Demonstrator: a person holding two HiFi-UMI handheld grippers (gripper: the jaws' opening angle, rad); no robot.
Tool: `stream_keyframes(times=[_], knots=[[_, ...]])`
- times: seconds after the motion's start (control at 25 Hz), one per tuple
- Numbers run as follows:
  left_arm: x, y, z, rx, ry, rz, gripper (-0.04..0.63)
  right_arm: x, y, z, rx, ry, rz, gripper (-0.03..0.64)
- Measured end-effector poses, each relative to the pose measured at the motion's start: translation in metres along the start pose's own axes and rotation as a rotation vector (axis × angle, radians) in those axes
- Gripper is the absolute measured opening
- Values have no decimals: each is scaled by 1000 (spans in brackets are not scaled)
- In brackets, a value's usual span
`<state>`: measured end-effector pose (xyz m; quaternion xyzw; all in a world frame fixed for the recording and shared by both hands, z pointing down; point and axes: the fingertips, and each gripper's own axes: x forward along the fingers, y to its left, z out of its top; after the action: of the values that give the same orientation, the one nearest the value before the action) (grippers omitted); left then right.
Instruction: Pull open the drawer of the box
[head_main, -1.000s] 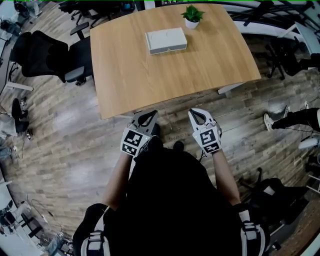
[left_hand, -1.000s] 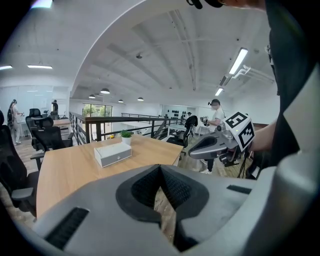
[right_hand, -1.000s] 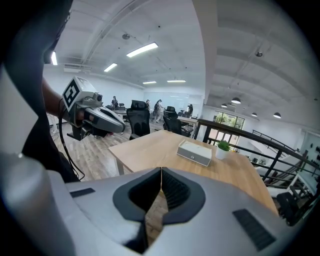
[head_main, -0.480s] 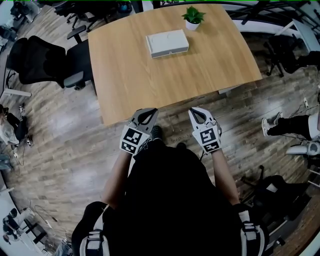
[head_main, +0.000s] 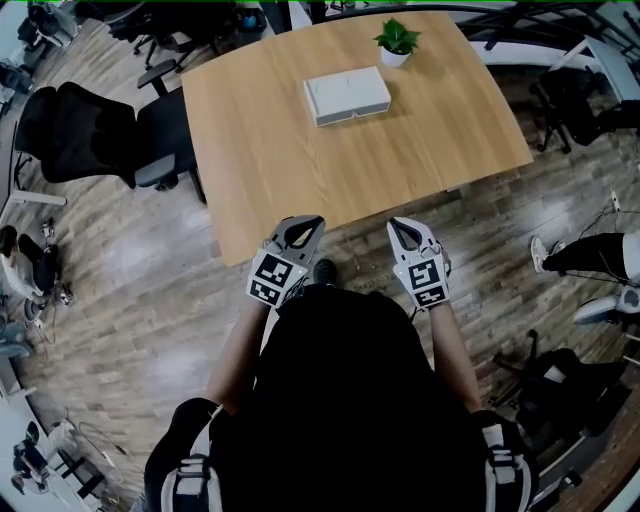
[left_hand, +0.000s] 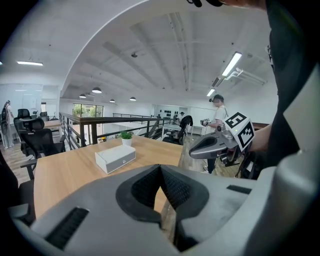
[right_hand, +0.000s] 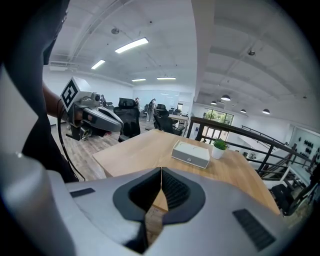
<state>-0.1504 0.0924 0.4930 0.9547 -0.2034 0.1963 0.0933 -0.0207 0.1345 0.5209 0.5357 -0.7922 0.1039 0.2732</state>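
We look steeply down on a person in dark clothing standing at the near edge of a light wooden table (head_main: 300, 170). The left gripper (head_main: 303, 222) and the right gripper (head_main: 400, 224) are held side by side, just over the table's near edge, well apart from each other and pointing toward the far side.

In the left gripper view we see its two jaws closed tip to tip, with nothing between them. The right gripper view shows the same: jaws together and empty.

The white box (head_main: 348, 96) lies flat on the far half of the table, well away from both grippers. In the gripper views, one long side face carries a small dark knob (right_hand: 188, 159), and that drawer front sits flush with the box.

A small green plant in a white pot (head_main: 398, 42) stands just beyond the box, near the table's far right corner. A black office chair (head_main: 95, 135) stands on the wooden floor at the table's left.
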Motion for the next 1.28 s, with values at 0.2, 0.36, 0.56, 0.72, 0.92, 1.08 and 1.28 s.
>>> stream_keyframes(times=[0.2, 0.36, 0.56, 0.72, 0.92, 1.08, 1.28], knots=[[1, 21, 2, 15, 9, -14, 21, 17, 0, 10, 32, -2, -8, 25], [1, 36, 4, 24, 10, -26, 21, 30, 0, 21, 45, -10, -26, 25], [-4, 47, 1, 27, 9, -39, 21, 42, 6, 22, 51, 2, -38, 25], [-10, 55, -4, 23, 8, -41, 21, 48, 12, 24, 48, 9, -47, 25], [-16, 61, -11, 13, 10, -42, 21, 53, 21, 26, 36, 17, -44, 25], [-18, 60, -14, 10, 15, -42, 21, 55, 24, 22, 38, 28, -37, 25], [-19, 65, -18, 18, 16, -28, 21, 60, 23, 24, 33, 21, -29, 25]])
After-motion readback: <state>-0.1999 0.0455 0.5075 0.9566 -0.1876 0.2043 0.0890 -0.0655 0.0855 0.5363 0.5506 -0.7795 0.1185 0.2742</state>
